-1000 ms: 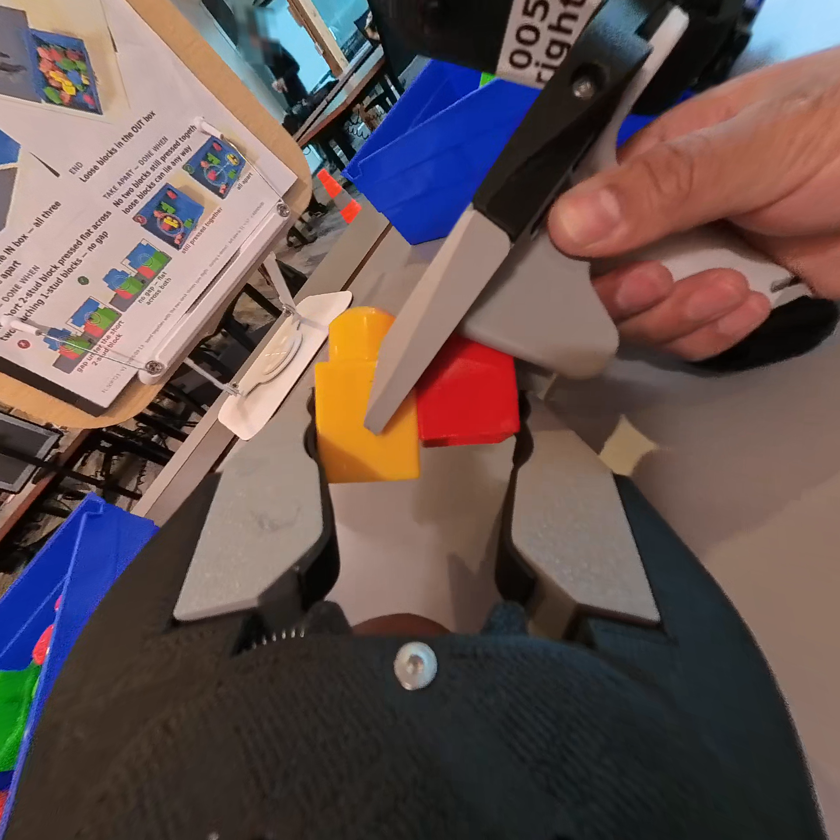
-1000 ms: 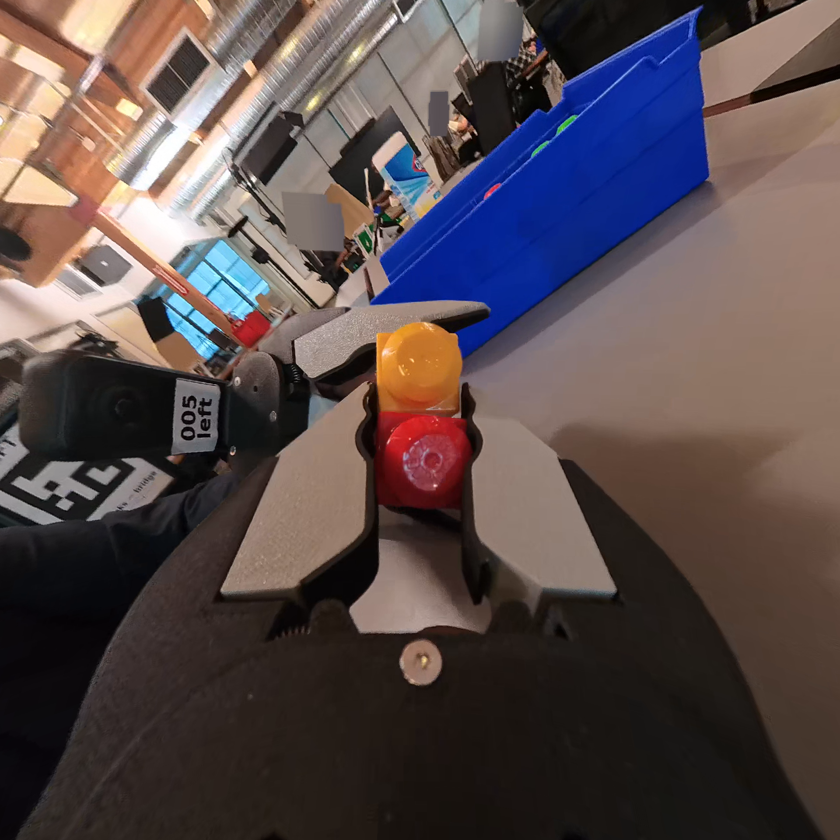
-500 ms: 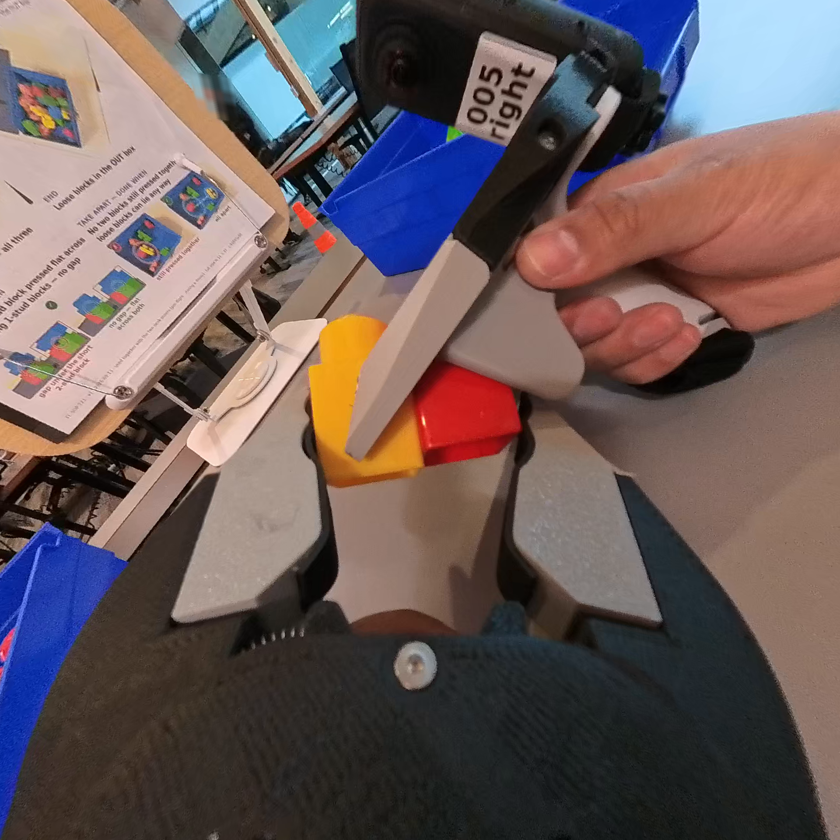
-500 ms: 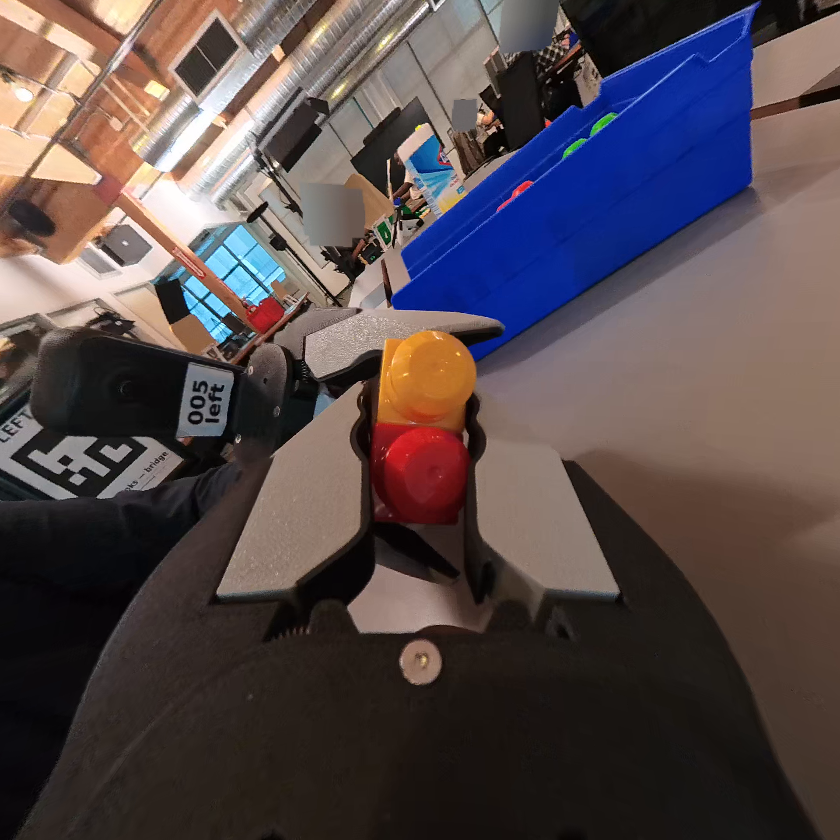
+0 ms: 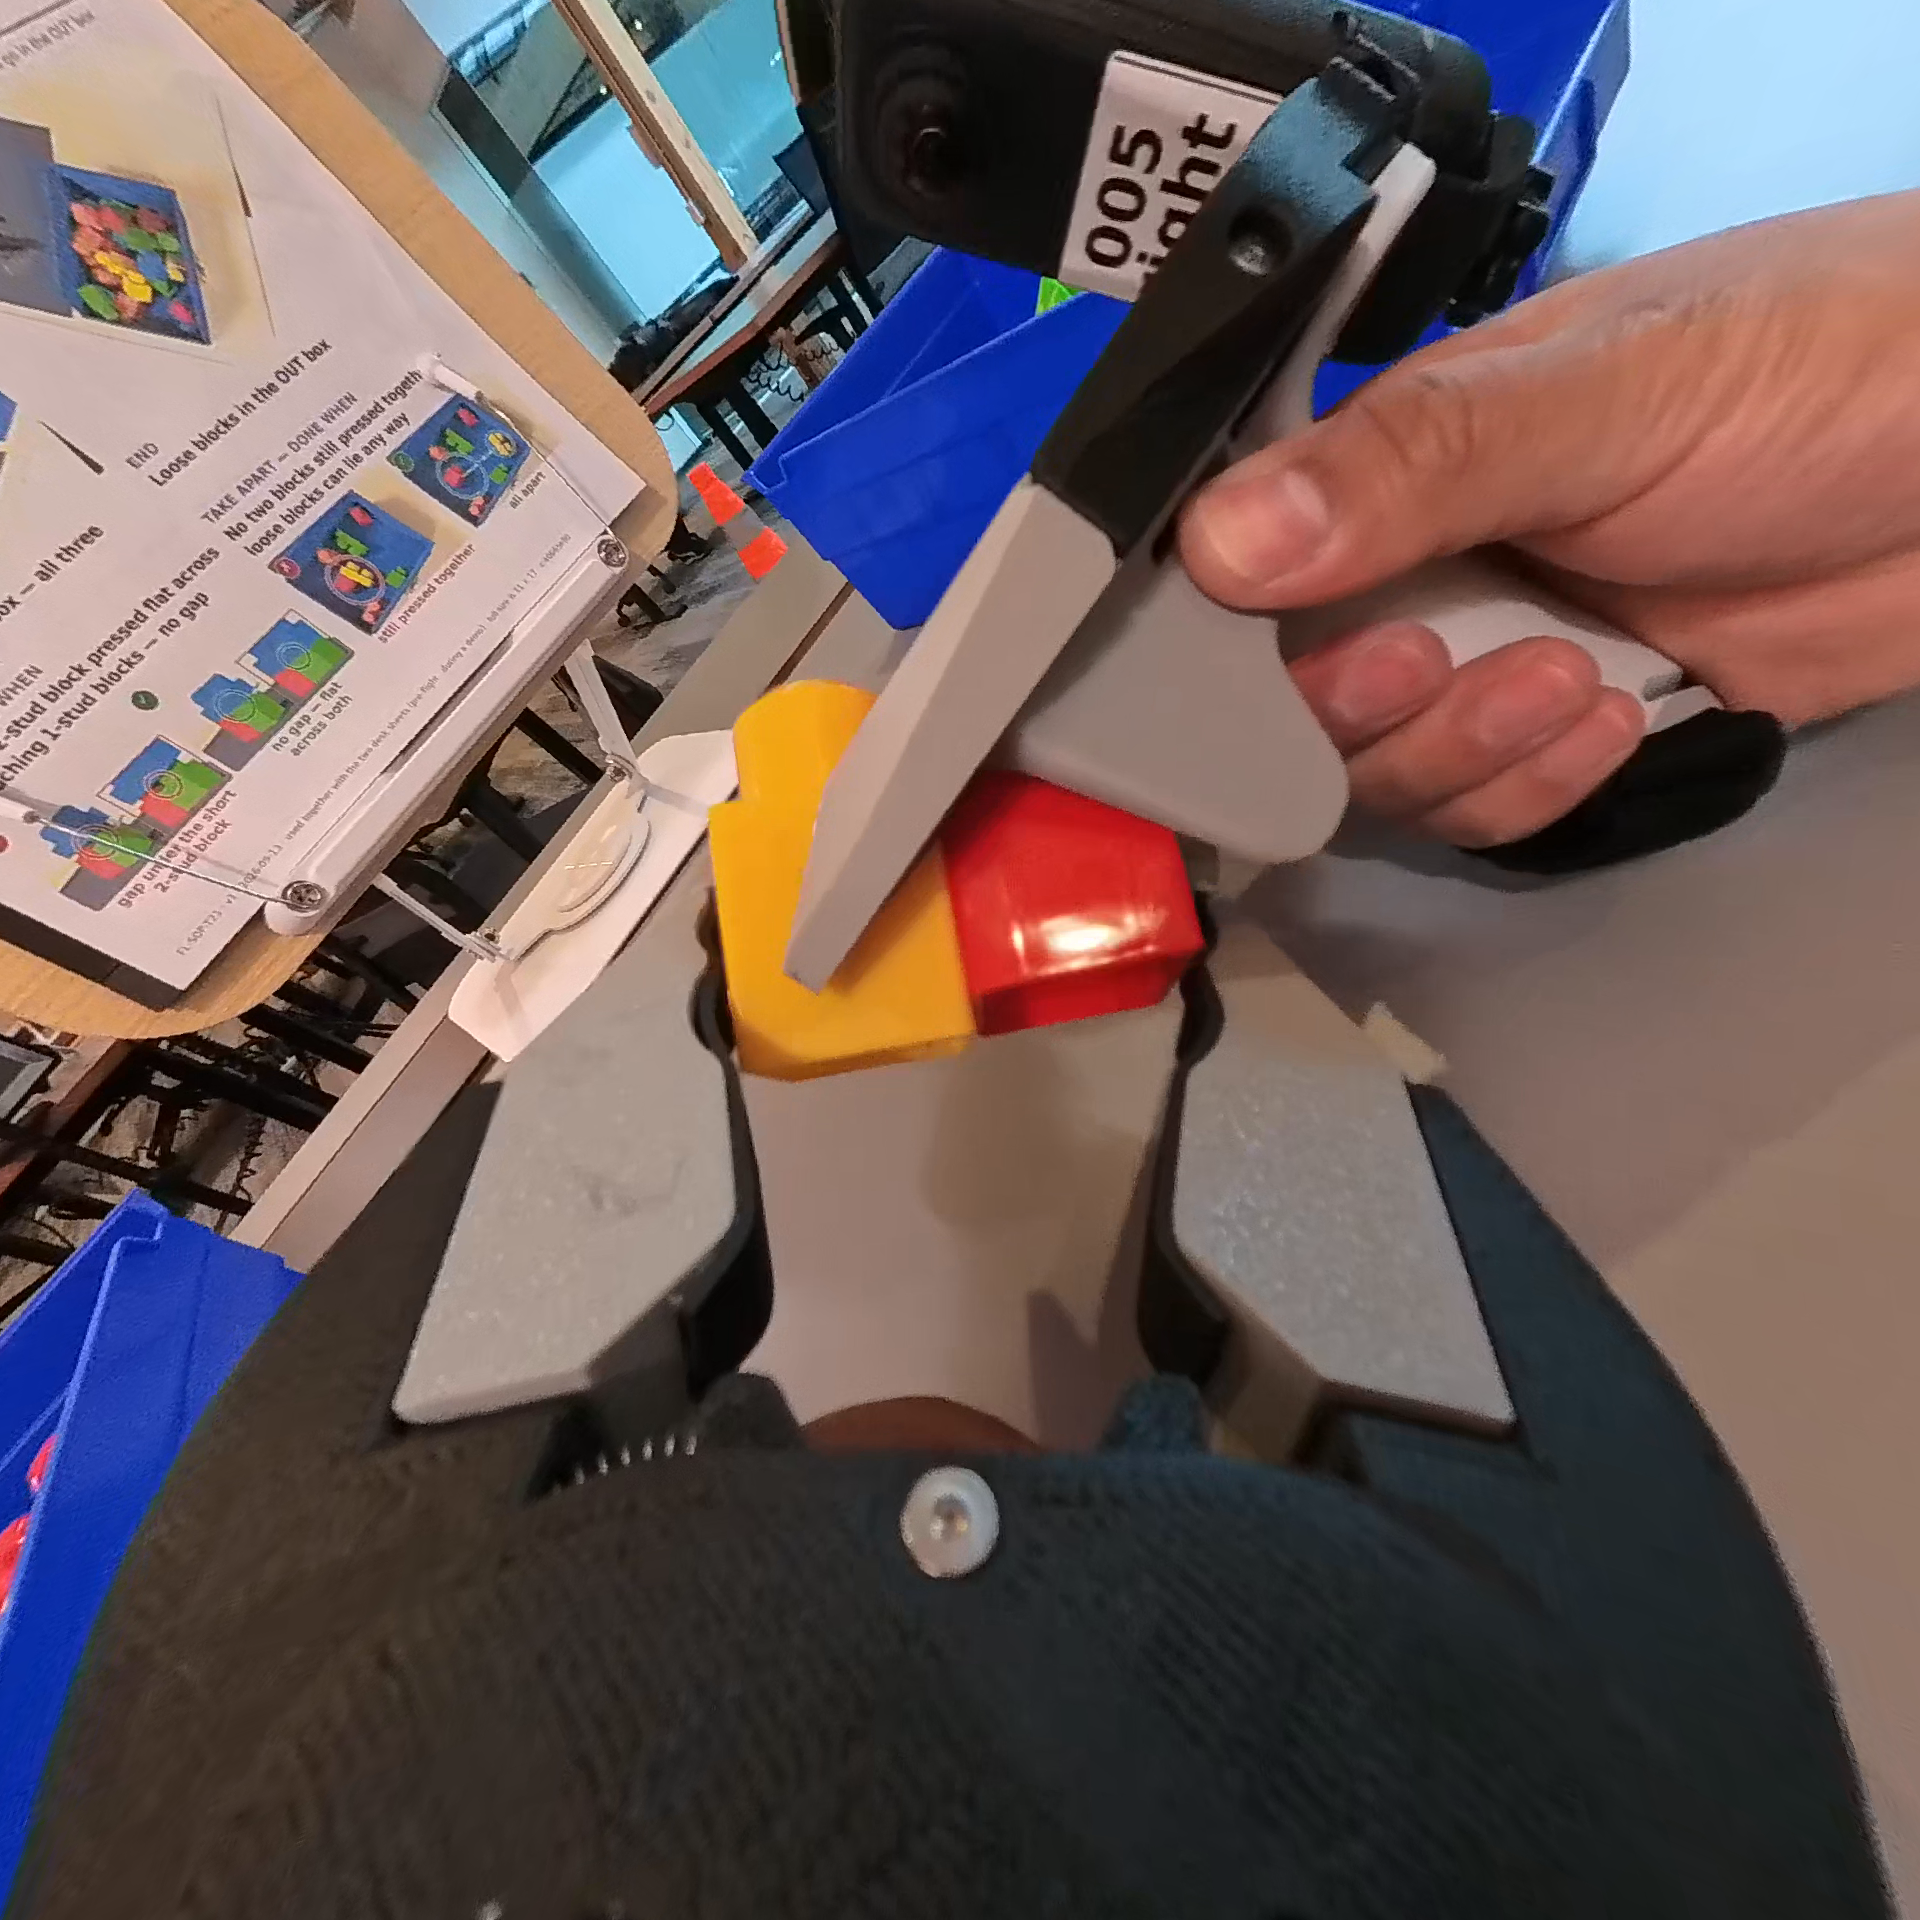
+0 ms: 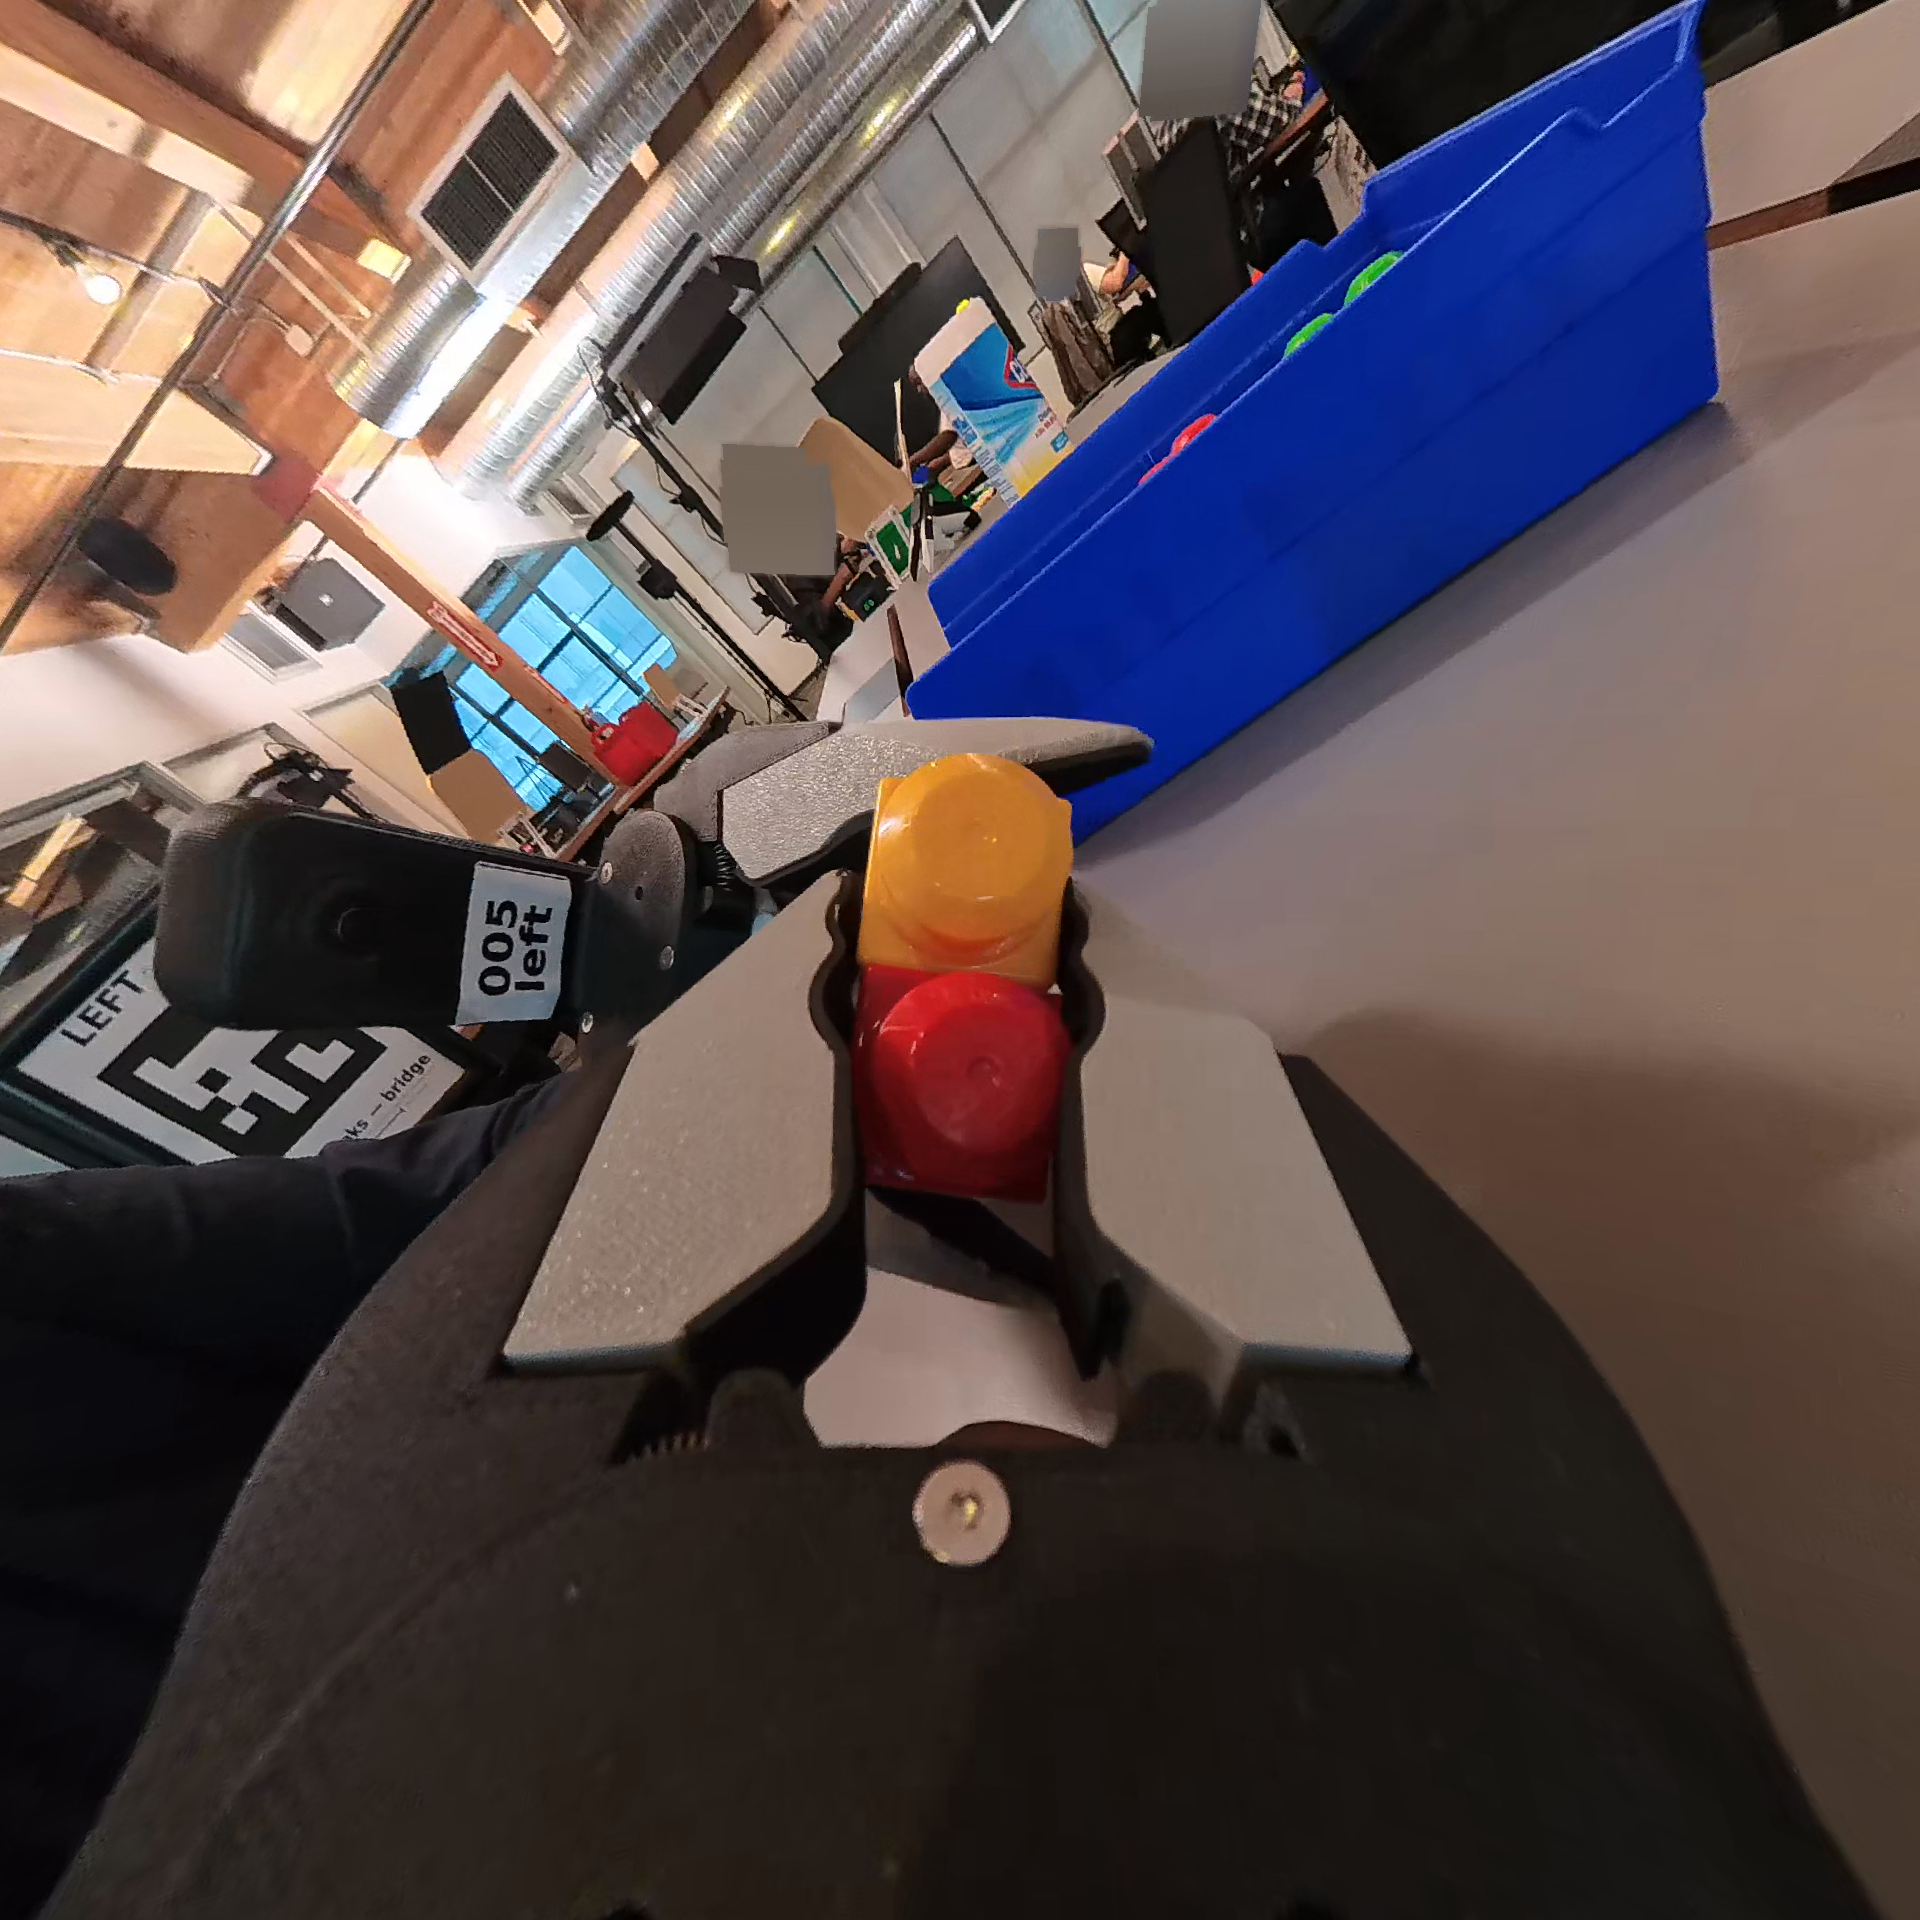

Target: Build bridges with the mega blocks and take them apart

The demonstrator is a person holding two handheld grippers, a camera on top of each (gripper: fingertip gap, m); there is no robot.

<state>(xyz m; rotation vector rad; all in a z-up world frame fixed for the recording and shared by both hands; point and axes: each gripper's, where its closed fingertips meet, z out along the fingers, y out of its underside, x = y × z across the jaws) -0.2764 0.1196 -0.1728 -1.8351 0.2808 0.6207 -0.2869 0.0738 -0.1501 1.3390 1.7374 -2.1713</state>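
Your right tool (image 5: 997, 894) covers the seam between the yellow block (image 5: 831, 966) and the red block (image 5: 1070, 914), so you cannot tell if they are still pressed together. Beyond your right tool, the blue bin (image 6: 1403, 520) is cut by the frame edge; the small pieces inside it show only their tops.

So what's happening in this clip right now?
A person holds two handheld grippers around a side-by-side pair of blocks just above the grey table. The right gripper is clamped across the yellow block and red block. The left gripper brackets the pair end to end. The blocks remain together. A blue bin sits behind.
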